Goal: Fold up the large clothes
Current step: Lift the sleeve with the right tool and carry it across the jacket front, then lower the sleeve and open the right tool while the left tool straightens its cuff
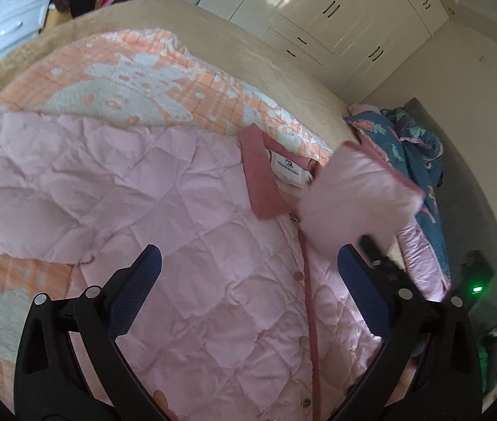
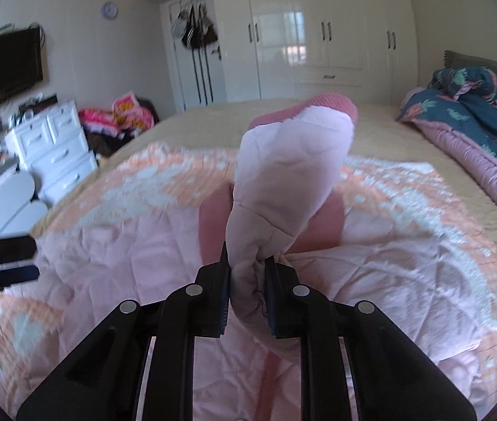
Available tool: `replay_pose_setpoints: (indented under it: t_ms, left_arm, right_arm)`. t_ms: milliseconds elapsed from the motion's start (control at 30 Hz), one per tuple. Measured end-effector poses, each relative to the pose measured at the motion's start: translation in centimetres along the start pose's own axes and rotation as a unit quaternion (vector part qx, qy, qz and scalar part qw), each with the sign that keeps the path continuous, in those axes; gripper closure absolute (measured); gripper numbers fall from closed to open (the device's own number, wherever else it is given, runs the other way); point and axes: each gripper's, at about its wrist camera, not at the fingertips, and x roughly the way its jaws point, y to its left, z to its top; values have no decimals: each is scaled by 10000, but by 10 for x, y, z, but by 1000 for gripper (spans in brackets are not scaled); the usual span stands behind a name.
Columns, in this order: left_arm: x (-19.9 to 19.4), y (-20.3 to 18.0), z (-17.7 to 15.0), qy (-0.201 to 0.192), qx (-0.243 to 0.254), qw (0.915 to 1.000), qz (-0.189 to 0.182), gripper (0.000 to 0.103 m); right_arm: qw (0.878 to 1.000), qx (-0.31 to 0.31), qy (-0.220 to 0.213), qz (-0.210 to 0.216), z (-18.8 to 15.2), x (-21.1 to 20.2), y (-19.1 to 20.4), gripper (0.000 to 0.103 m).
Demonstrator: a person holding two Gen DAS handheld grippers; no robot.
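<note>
A pink quilted jacket (image 1: 164, 210) with a darker pink collar (image 1: 259, 179) and a snap placket lies spread on the bed. My left gripper (image 1: 248, 266) is open and empty just above the jacket's front. My right gripper (image 2: 247, 273) is shut on the jacket's sleeve (image 2: 290, 175), holding it lifted over the collar, cuff (image 2: 325, 103) pointing away. The lifted sleeve also shows blurred in the left wrist view (image 1: 353, 196). The left gripper appears at the left edge of the right wrist view (image 2: 13, 263).
An orange and white blanket (image 1: 125, 73) covers the bed under the jacket. A blue patterned quilt (image 2: 476, 105) is bunched at the right. White drawers (image 2: 55, 144) and a clothes pile (image 2: 122, 115) stand at the left; wardrobes (image 2: 318, 35) line the far wall.
</note>
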Motion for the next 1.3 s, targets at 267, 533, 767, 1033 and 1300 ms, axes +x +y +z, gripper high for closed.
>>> replay_pose_setpoints:
  t_ms: [267,533,767,1033,1300]
  left_arm:
    - [12,27,-6,127,-412,9985,-334,9]
    - [31,50,-11,410,-1104,9879,-1007,9]
    - [69,53,-28,915,-1435,9772,-1270,9]
    - [93,31,-35,872,-832,9888,-885,84]
    - [58,16,-20,203,-2,9991,-380,92]
  right_arm:
    - [9944,-850,617,66,-35,30,46,80]
    - [9851,-1169,1214,331,-69,50,75,51]
    - [9857,-1165,1028,659,-65,8,64,16]
    - [9944,-219,984,-307,-52,-22,-48,31]
    - [9854,944,1189,-773,-51,-13,-143,32]
